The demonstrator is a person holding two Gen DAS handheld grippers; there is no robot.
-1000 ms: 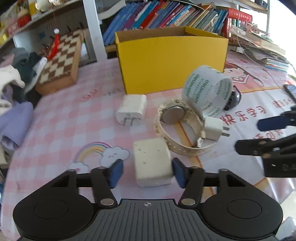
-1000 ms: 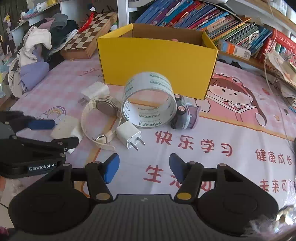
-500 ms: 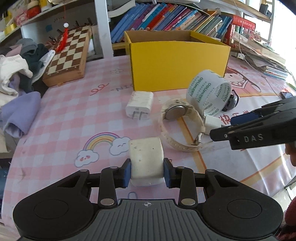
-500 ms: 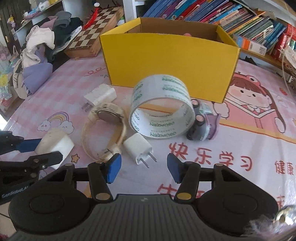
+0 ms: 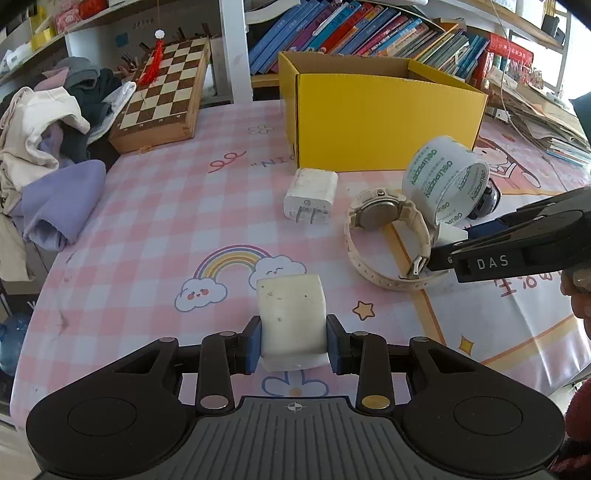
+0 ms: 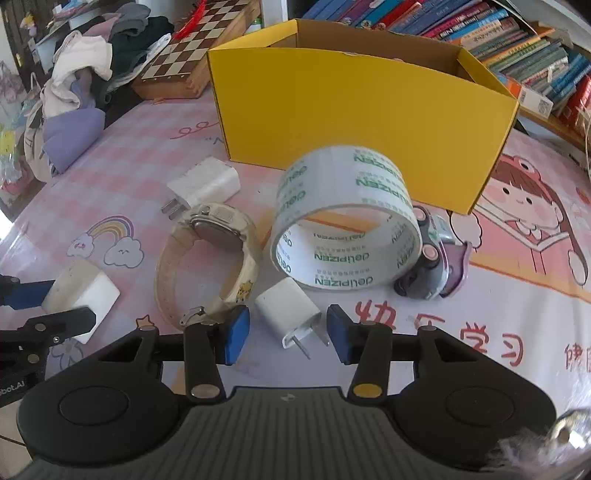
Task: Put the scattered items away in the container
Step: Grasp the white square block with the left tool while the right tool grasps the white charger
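My left gripper [image 5: 293, 343] is shut on a white block [image 5: 291, 317], its blue pads pressed on both sides, just above the pink checked tablecloth. The right gripper [image 6: 288, 334] straddles a small white charger [image 6: 286, 312]. Its jaws are closing, with a gap still visible on each side of the plug. Behind it lie a cream wristwatch [image 6: 210, 258], a tape roll [image 6: 343, 221], a larger white charger [image 6: 207, 182] and a purple toy car [image 6: 436, 266]. The open yellow box [image 6: 354, 110] stands behind them all.
A wooden chessboard [image 5: 162, 96] and a heap of clothes [image 5: 48, 147] lie at the table's far left. Shelves of books [image 5: 351, 33] run behind the box. Stacked papers [image 5: 546, 122] sit at the far right. The table's near edge curves close to both grippers.
The left jaws shut on the white block and raised it a little. The right gripper moved forward and down over the small charger while its jaws narrowed.
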